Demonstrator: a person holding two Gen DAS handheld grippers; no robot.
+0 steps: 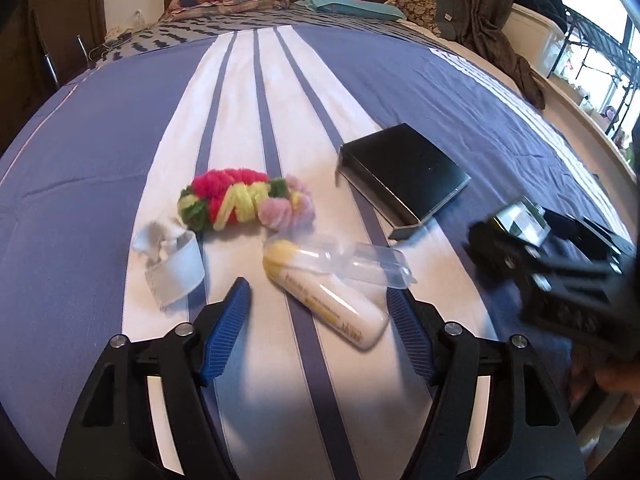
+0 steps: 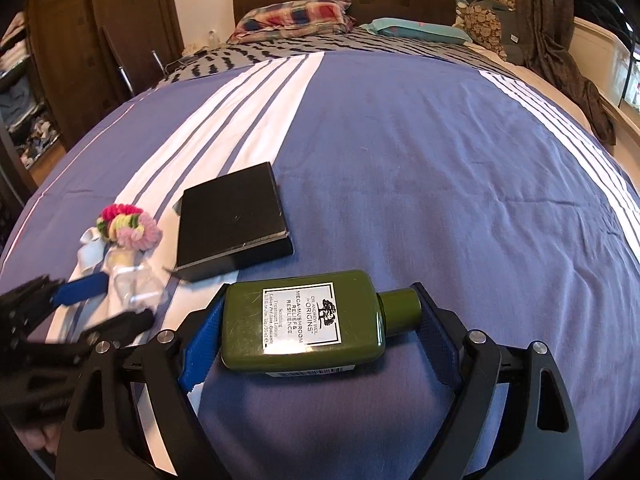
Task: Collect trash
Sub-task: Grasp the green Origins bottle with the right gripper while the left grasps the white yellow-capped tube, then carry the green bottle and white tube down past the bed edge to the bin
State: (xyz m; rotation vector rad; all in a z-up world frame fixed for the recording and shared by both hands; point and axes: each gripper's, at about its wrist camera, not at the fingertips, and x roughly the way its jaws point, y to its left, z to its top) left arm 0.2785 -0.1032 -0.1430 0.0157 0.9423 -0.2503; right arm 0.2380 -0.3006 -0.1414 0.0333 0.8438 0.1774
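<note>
My left gripper [image 1: 320, 300] is open over the bed, its fingers on either side of a white and yellow tube [image 1: 326, 298] with clear plastic packaging [image 1: 360, 264] on top of it. A crumpled white strip [image 1: 170, 262] and a colourful yarn bundle [image 1: 244, 198] lie just beyond. My right gripper [image 2: 320, 320] is shut on a green Origins lotion bottle [image 2: 304, 324], held sideways between the blue pads. A black box [image 2: 232, 220] lies ahead of it, and also shows in the left wrist view [image 1: 404, 172].
The bed has a blue cover with white stripes [image 2: 400, 160]. Pillows [image 2: 292, 14] and a headboard are at the far end. A wardrobe [image 2: 60, 60] stands left; a dark cloth [image 2: 560, 48] hangs right.
</note>
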